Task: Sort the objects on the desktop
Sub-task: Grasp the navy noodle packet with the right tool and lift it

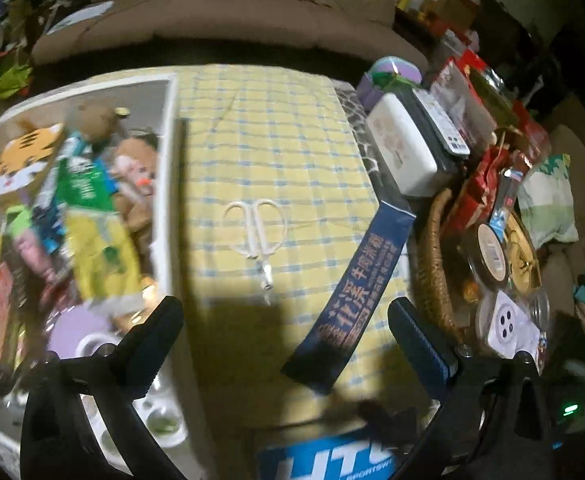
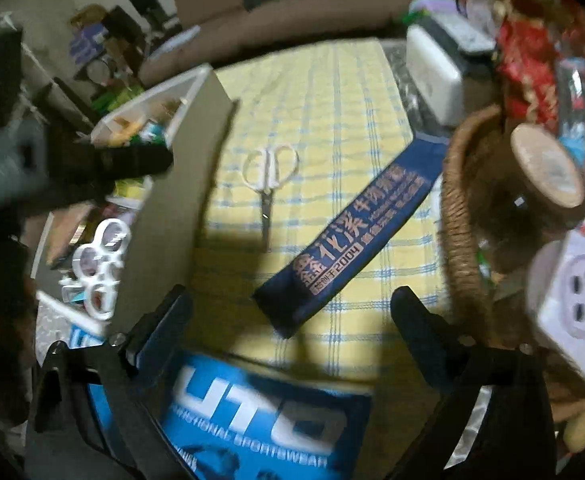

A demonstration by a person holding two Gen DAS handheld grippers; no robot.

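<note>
Left gripper [image 1: 284, 320]: two black plastic fingers [image 1: 154, 332], each broad and flat, tapering to a rounded tip. The inner face of its right-hand finger carries a blue ribbed pad. A silver screw head [image 1: 102, 349] sits at the base of each finger, where black angled brackets join.

Right gripper [image 2: 290, 312]: same build, black fingers [image 2: 164, 320] with silver screws [image 2: 115, 338] at the bases. Seen from the right wrist view, the other unit shows a grey ribbed body section [image 2: 0, 168].

A brown upholstered sofa [image 1: 220, 20] is seen behind the worktop, which is covered by a yellow cloth with blue checks [image 1: 276, 128]. The room is dimly lit; cluttered shelving [image 2: 104, 48] is glimpsed at left.
</note>
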